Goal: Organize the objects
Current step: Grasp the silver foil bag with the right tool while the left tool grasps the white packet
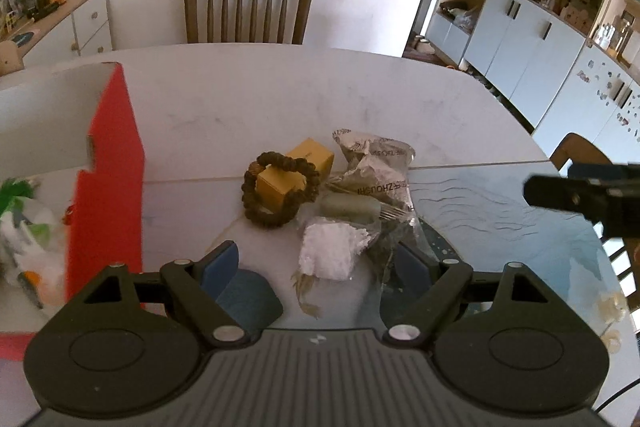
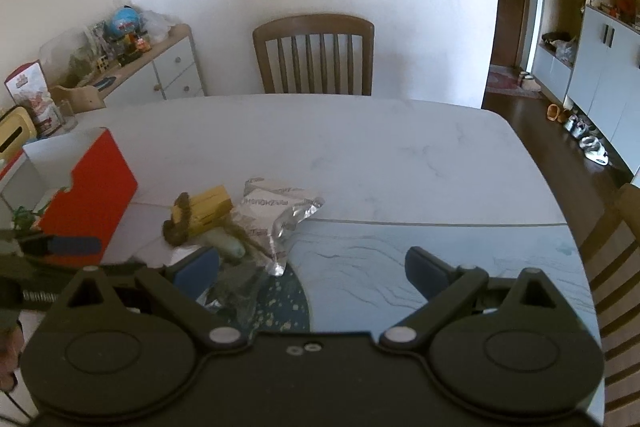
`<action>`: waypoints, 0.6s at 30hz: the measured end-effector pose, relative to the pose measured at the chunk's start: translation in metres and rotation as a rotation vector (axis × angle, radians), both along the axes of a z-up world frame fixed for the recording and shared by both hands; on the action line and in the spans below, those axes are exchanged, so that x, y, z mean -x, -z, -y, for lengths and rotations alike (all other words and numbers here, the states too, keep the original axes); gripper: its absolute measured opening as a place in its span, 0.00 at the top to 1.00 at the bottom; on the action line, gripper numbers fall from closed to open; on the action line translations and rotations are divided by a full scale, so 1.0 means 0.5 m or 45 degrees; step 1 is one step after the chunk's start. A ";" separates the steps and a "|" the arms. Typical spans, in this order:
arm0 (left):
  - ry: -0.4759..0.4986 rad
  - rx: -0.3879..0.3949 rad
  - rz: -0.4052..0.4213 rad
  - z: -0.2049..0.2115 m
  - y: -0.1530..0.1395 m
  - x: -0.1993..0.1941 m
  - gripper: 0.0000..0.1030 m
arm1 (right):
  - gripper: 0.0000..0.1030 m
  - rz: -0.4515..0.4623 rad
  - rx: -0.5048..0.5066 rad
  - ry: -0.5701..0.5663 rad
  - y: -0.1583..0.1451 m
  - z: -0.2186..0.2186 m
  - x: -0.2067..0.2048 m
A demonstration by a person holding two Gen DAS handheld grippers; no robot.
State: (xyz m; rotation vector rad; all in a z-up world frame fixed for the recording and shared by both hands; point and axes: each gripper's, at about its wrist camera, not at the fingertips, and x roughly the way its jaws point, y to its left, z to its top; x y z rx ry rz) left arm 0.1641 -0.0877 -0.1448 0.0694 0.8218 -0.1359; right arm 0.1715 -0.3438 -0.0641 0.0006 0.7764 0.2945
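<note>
A pile lies on the table: a brown bead bracelet point(image 1: 280, 189) around a small yellow box point(image 1: 296, 171), a crumpled silver foil packet point(image 1: 380, 163), a pale green handled tool point(image 1: 352, 207) and a clear bag with a white block point(image 1: 332, 253). My left gripper point(image 1: 316, 269) is open, its fingers either side of the white block bag, low over the table. My right gripper point(image 2: 312, 269) is open and empty over the blue mat, right of the pile point(image 2: 224, 223). The left gripper's finger point(image 2: 76, 246) shows at the right view's left edge.
A red and white open box point(image 1: 108, 163) stands left of the pile, with toys inside point(image 1: 24, 227); it also shows in the right wrist view point(image 2: 92, 183). A blue patterned mat point(image 2: 440, 259) covers the near table. A wooden chair point(image 1: 246, 9) stands beyond the far edge, another at right point(image 2: 616, 247).
</note>
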 end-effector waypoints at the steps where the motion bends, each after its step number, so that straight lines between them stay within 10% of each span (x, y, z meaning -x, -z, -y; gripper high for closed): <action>1: 0.002 -0.014 -0.001 0.002 0.008 -0.006 0.17 | 0.04 -0.004 0.002 0.001 0.005 -0.004 -0.012; 18: 0.049 -0.094 -0.032 0.014 0.093 -0.078 0.17 | 0.05 -0.139 -0.002 0.071 0.101 -0.097 -0.180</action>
